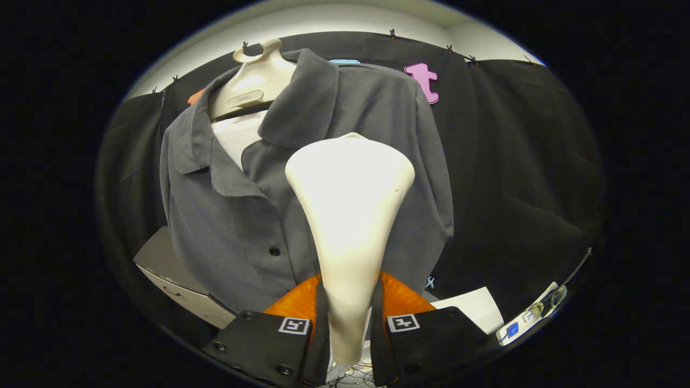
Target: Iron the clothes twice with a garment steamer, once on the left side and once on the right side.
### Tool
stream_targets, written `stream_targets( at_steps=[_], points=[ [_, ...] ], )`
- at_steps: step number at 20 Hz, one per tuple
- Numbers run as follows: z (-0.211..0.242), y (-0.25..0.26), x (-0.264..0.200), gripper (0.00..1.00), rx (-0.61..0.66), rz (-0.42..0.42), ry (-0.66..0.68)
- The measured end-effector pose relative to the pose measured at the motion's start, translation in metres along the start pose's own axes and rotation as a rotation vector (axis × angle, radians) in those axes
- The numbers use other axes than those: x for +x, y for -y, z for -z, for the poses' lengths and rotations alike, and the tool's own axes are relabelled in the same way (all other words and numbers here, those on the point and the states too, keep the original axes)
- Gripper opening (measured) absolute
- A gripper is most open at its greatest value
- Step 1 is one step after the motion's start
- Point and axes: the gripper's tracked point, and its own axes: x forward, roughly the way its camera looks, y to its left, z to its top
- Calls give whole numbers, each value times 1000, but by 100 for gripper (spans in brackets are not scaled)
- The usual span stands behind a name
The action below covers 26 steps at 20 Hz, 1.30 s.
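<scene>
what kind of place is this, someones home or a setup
Likely a staged recording booth, not a home: black cloth is clipped up as walls, and a grey shirt hangs on a stand. The gripper is shut on the steamer facing it.

My gripper (349,323) sits low and centred, pointing forward and slightly upward. Its two fingers (269,339) stand close together, one on each side of the narrow handle of the garment steamer (349,215), and both press against it, so the clamp is firm. The handle runs straight up through the gap between them, upright with no lean I can make out. Each finger carries a square marker on its upper face, and the two markers sit level with one another, so the gripper looks untwisted. I cannot see the hand that carries the gripper.
</scene>
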Motion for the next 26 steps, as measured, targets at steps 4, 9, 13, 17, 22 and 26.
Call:
stream_targets(
  at_steps=[4, 9, 13, 17, 22, 26],
  points=[
    [34, -3, 15, 38, 7, -11, -59],
    [79, -6, 31, 39, 15, -20, -129],
    [104, -8, 39, 39, 17, -25, -164],
    [129, -13, 40, 39, 31, -25, -205],
    [167, -13, 44, 39, 33, -15, -265],
    [216, -3, 55, 39, 41, -9, -320]
  ],
)
